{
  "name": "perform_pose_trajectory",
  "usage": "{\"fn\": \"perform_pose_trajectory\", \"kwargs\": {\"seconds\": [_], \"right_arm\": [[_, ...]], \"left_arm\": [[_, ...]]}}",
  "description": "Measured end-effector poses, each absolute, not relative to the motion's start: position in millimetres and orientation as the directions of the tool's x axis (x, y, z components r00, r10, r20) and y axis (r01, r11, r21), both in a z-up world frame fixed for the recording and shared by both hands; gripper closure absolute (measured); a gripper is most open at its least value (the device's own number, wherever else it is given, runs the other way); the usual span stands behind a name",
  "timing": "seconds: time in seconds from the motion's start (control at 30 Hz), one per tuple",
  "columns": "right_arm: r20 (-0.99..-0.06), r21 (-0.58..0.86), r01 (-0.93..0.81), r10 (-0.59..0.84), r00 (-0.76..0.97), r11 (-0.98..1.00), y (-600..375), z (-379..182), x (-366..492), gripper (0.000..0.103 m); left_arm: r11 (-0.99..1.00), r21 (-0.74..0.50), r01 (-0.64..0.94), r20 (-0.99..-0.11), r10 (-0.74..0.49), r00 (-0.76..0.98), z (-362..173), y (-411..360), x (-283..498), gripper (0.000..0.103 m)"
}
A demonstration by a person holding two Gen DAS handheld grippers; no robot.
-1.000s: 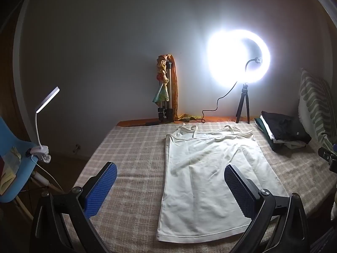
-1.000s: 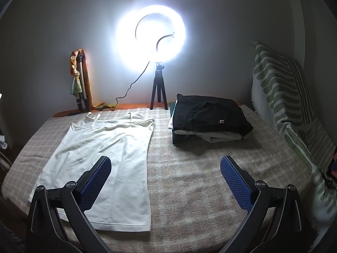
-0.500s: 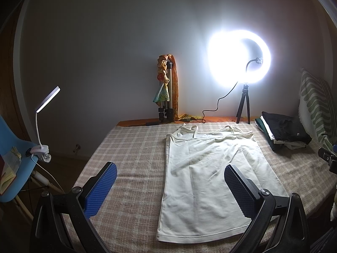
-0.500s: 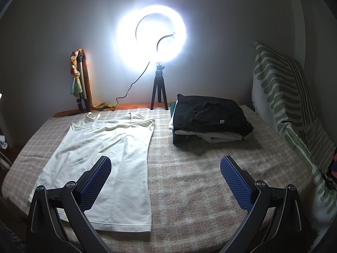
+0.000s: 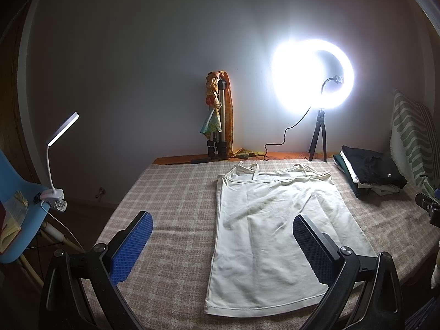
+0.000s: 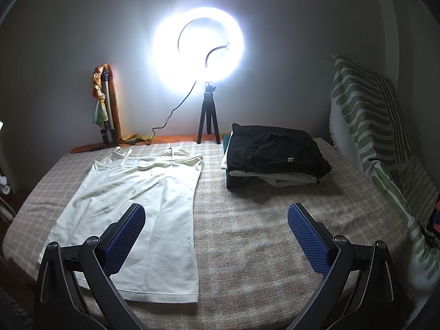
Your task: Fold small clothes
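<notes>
While the left gripper [image 5: 221, 225] hangs above the near edge of the bed [image 5: 170, 192], its blue-padded fingers [image 5: 132, 244] stand wide apart and hold nothing. A white camisole [image 5: 275, 220] lies flat on the checked bedcover, straps toward the far edge and hem toward the near edge. In the left wrist view its left side seam runs through the gap between the fingers, and the right finger overlaps the garment's lower right part, without visible contact. A stack of folded clothes [image 5: 368, 173], black on top, sits by the bed's far right corner, next to a green-striped cushion [image 5: 412, 137]. A lit ring light [image 5: 313, 74] on a small tripod stands at the far edge, and a clip lamp [image 5: 57, 148] is fastened to a blue chair [image 5: 16, 192] beyond the left edge.

Seen from the right wrist view, the right gripper [image 6: 216, 220] is equally wide open and empty. The camisole [image 6: 137, 206] lies toward the bed's left side; the left finger overlaps its lower middle, while the right finger hangs over bare bedcover [image 6: 261, 220]. The folded stack [image 6: 275, 156] rests well beyond the fingers, near the far edge.
</notes>
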State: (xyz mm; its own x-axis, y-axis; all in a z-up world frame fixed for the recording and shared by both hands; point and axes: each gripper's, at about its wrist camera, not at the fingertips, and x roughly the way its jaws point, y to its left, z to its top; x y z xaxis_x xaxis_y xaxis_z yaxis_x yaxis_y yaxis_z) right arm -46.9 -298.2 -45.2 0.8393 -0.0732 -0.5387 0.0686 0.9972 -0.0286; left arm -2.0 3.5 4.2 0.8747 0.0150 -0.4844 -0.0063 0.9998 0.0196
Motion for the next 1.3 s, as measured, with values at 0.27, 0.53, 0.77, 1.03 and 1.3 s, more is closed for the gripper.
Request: {"fn": "perform_pose_trajectory", "kwargs": {"seconds": [0.27, 0.53, 0.77, 1.03, 1.3], "right_arm": [[-0.538, -0.028, 0.068, -0.072, 0.840, 0.997, -297.2, -44.8, -46.9, 0.000], [-0.538, -0.028, 0.068, -0.072, 0.840, 0.997, -295.9, -44.7, -46.6, 0.000], [-0.537, -0.028, 0.067, -0.072, 0.840, 0.997, -295.2, -44.0, -46.6, 0.000], [-0.537, -0.026, 0.066, -0.070, 0.841, 0.997, -287.1, -42.6, -43.3, 0.000], [-0.535, -0.024, 0.058, -0.062, 0.843, 0.998, -286.4, -41.7, -43.8, 0.000]], "left_arm": [[1.000, 0.020, -0.008, -0.483, 0.017, 0.875, 4.7, 4.3, -2.4, 0.000], [1.000, 0.021, -0.009, -0.482, 0.018, 0.876, 4.9, 4.7, -3.3, 0.000], [1.000, 0.020, -0.008, -0.483, 0.016, 0.875, 4.4, 4.8, -3.1, 0.000], [1.000, 0.019, -0.008, -0.483, 0.016, 0.875, 4.4, 5.2, -3.3, 0.000], [1.000, 0.020, -0.011, -0.485, 0.019, 0.874, 3.7, 7.2, -3.0, 0.000]]}}
